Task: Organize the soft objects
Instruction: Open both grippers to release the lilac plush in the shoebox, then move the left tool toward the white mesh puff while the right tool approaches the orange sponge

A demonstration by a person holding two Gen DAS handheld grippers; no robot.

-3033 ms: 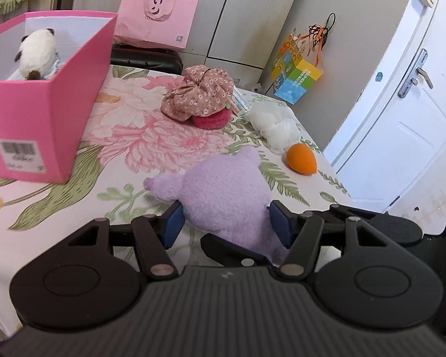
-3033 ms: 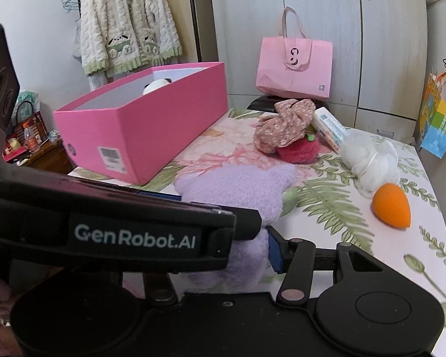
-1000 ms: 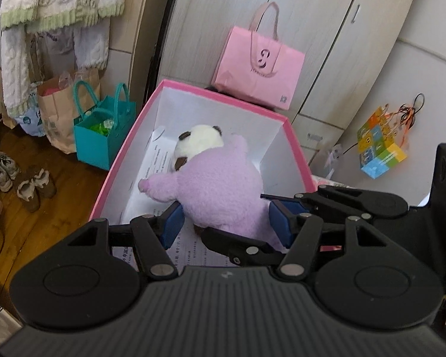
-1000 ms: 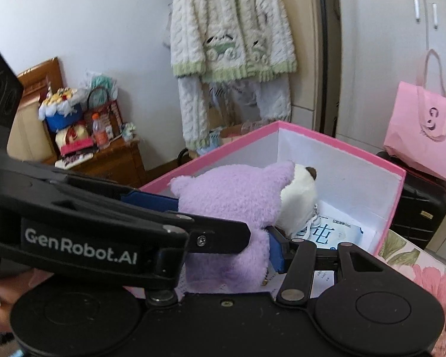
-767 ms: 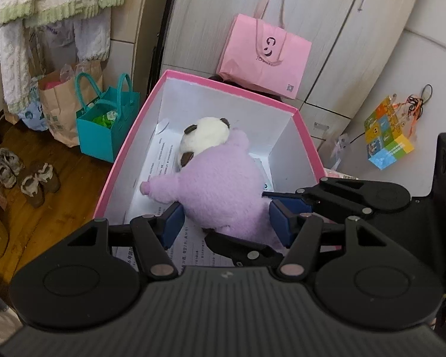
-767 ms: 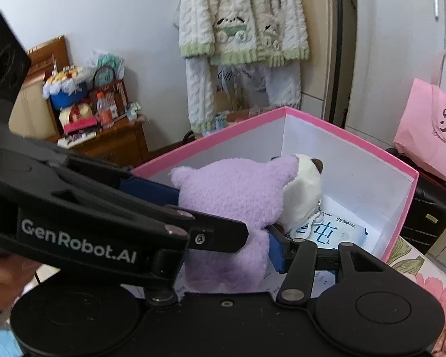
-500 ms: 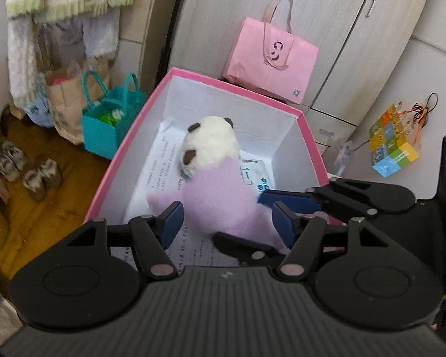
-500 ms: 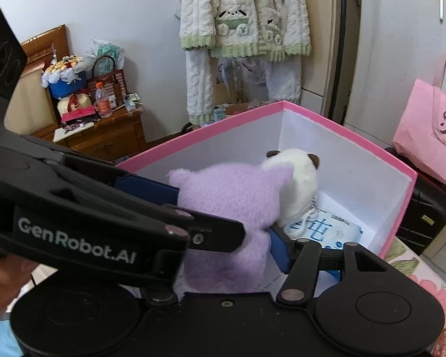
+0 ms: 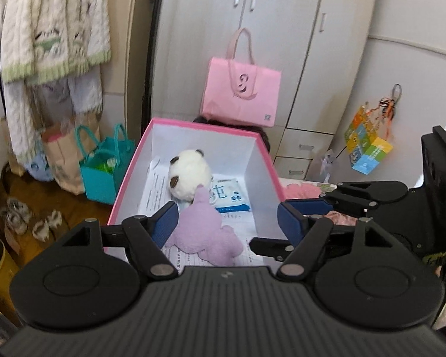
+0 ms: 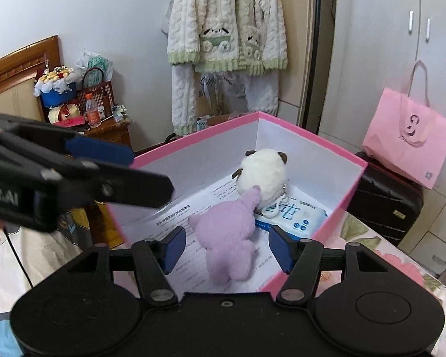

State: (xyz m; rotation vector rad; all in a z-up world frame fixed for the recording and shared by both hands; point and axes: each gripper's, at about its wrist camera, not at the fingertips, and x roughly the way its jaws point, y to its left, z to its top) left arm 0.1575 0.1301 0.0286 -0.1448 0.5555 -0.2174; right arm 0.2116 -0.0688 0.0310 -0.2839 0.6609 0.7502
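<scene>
A purple plush toy [image 9: 206, 232] lies on the floor of the pink box [image 9: 125, 178], free of both grippers; it also shows in the right wrist view [image 10: 229, 241]. A white plush with brown ears [image 9: 188, 172] sits behind it, touching it, and shows in the right wrist view too [image 10: 264, 172]. My left gripper [image 9: 227, 223] is open above the box's near end. My right gripper [image 10: 226, 250] is open above the purple plush. The pink box's rim [image 10: 353, 160] is in the right wrist view.
A blue-and-white tissue pack [image 9: 227, 193] and printed sheets lie in the box. A pink tote bag [image 9: 240, 92] stands on a dark suitcase behind. A teal bag [image 9: 104, 166] and slippers are on the floor at left. The floral-covered table [image 10: 401, 267] lies to the right.
Both grippers carried the purple plush from the table over the pink box, then opened. The plush dropped onto the box floor next to the white plush. Both grippers have drawn up and apart.
</scene>
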